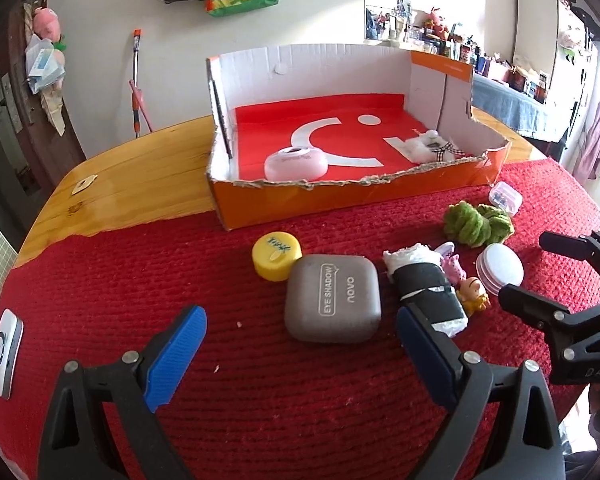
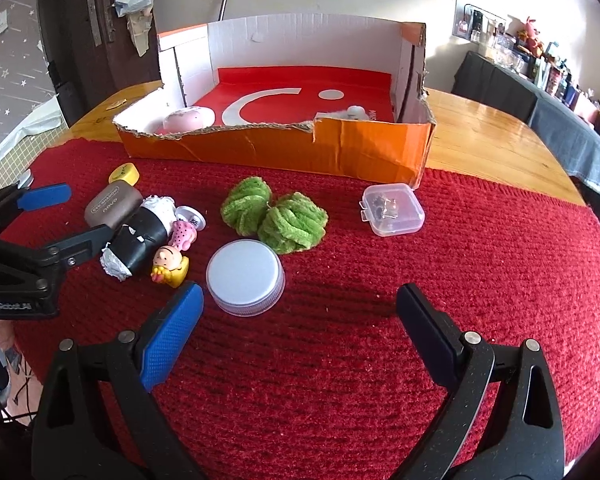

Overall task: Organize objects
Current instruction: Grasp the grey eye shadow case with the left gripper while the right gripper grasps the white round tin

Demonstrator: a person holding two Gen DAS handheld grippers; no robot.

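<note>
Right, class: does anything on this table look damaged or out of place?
The orange box is damaged: its front wall is torn down to a ragged edge. The black roll looks scruffy too, with white paper bulging from both ends.

my left gripper (image 1: 300,344) and right gripper (image 2: 300,320) are black plastic clamps with silver screws and ribbed blue finger pads (image 2: 172,336).
</note>
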